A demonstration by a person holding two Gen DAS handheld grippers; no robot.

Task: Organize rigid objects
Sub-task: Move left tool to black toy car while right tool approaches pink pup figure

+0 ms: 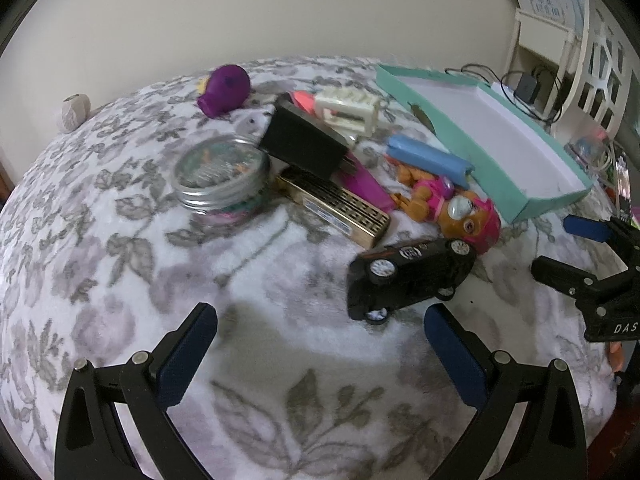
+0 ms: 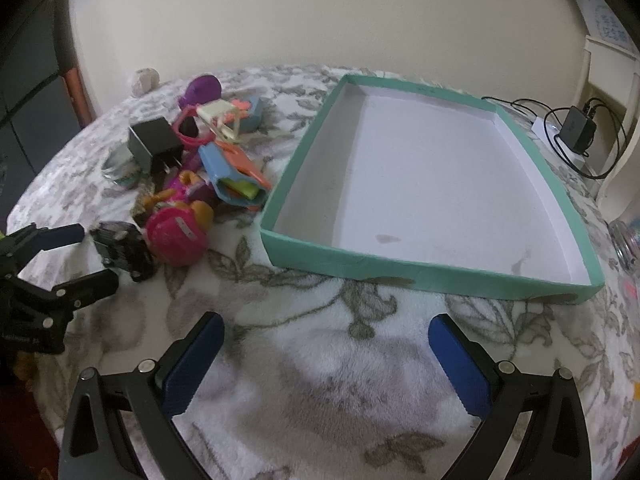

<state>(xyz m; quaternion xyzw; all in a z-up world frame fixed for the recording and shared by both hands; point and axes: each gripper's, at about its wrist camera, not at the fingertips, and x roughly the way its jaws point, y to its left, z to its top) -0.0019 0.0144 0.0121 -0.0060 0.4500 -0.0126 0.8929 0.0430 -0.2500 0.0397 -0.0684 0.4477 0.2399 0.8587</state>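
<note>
Both sets of jaws are held wide apart and empty; the left gripper (image 1: 320,336) is poised over the floral blanket (image 1: 120,240) just short of the black toy car (image 1: 408,276), the right gripper (image 2: 326,344) before the near wall of the teal tray (image 2: 400,270), in which nothing is seen; the toys are heaped beside the tray's left wall. Sorting appears not yet begun; a descent and closure across the car's body is judged to be required next.
</note>
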